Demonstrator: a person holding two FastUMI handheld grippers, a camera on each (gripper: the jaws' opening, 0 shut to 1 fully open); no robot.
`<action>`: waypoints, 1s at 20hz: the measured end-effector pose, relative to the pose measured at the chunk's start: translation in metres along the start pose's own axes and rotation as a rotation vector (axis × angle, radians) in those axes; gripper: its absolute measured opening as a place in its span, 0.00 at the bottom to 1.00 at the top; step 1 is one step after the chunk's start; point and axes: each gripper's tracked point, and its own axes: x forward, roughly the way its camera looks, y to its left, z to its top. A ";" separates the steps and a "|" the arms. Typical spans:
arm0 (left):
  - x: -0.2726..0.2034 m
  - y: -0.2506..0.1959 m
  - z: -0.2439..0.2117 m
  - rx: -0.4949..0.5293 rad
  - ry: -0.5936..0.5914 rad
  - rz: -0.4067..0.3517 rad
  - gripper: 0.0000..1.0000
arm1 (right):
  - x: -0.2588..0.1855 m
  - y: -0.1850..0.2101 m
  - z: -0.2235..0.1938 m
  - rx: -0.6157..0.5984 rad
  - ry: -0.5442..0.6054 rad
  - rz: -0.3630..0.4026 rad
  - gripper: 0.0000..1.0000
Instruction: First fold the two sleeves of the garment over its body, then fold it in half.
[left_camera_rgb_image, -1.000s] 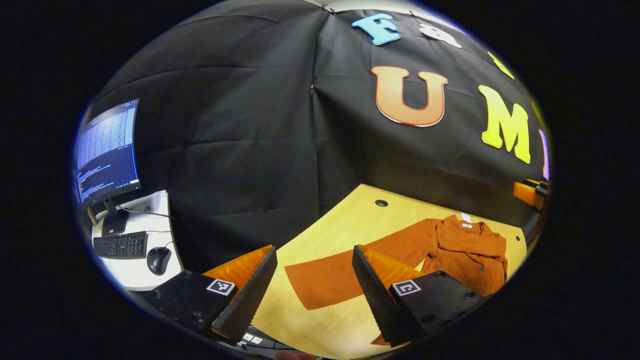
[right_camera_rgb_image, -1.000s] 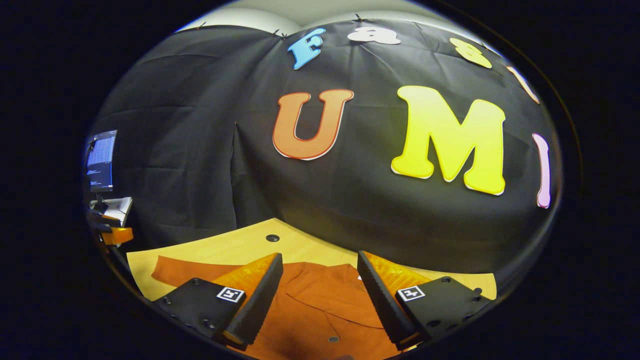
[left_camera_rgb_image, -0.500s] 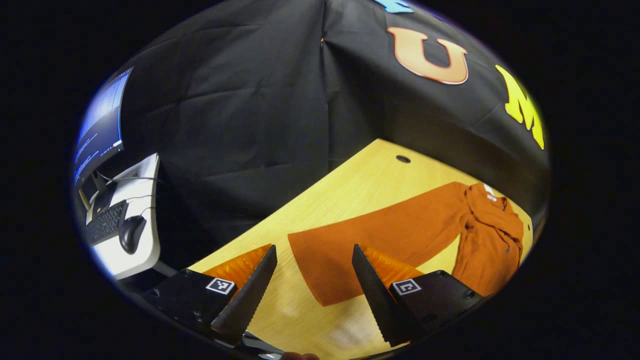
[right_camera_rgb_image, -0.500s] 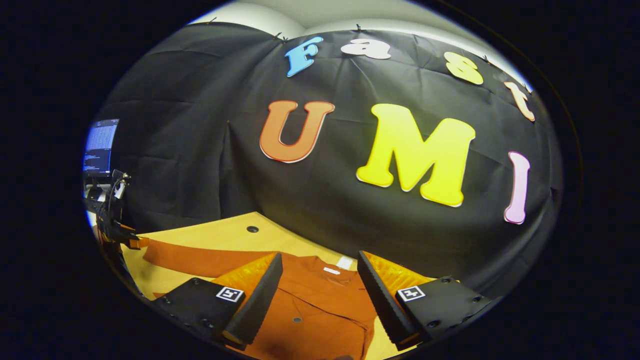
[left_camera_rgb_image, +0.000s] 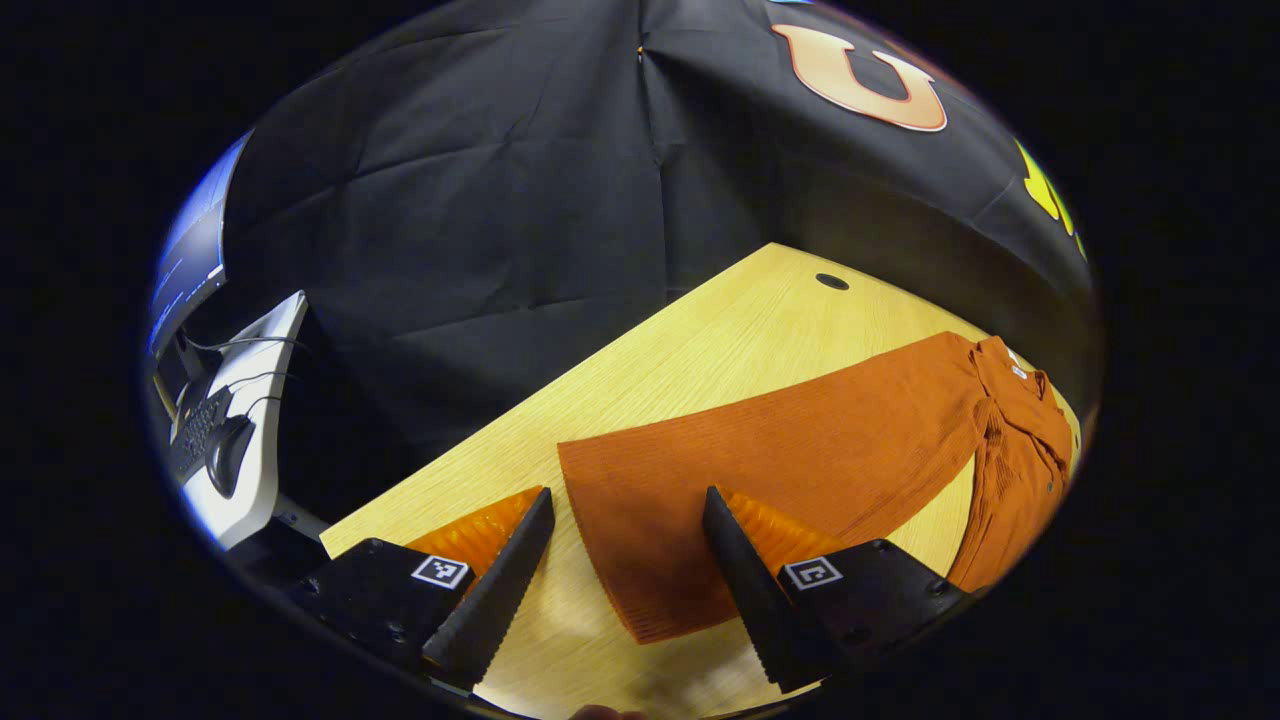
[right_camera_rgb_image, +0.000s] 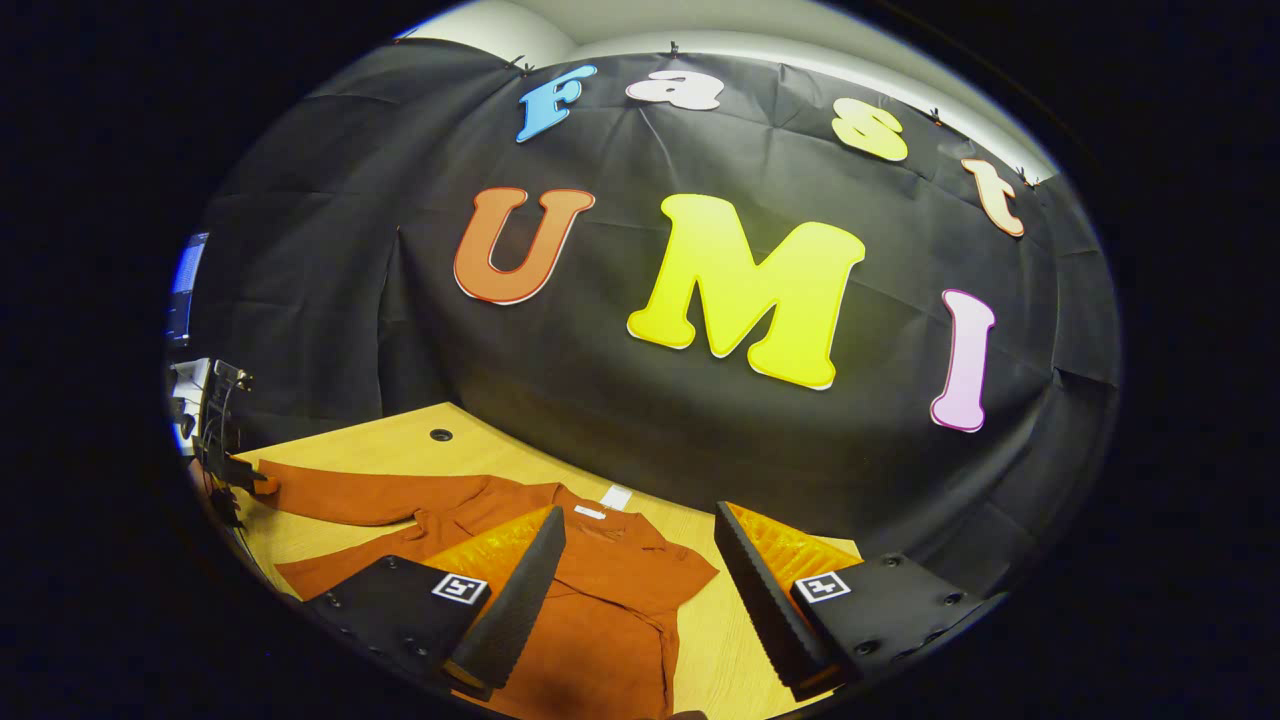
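Garment (right_camera_rgb_image: 600, 580) flat on table (left_camera_rgb_image: 700, 350), sleeve (left_camera_rgb_image: 780, 450) outstretched.

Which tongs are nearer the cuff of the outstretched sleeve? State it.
Left. The left tongs hang open right at the sleeve cuff; the right tongs hover open by the collar, far along the garment.

This is a lab-style recording booth: a creased black cloth wall (right_camera_rgb_image: 620, 420) pinned up as a backdrop hangs behind a pale wooden desk with a cable hole (left_camera_rgb_image: 700, 350), beside a white side table (left_camera_rgb_image: 255, 420) carrying a lit computer monitor (left_camera_rgb_image: 190, 270), a black keyboard (left_camera_rgb_image: 195, 435) and a black mouse (left_camera_rgb_image: 228, 455).
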 end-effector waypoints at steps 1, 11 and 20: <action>0.001 0.001 -0.001 -0.008 0.003 0.006 0.99 | -0.002 -0.002 -0.001 0.003 0.002 -0.003 0.95; 0.002 0.005 0.002 -0.056 0.022 0.097 0.06 | -0.014 -0.025 -0.015 -0.003 0.031 -0.066 0.95; -0.018 -0.041 0.080 -0.216 -0.013 -0.186 0.03 | -0.033 -0.058 -0.040 0.096 0.062 -0.145 0.96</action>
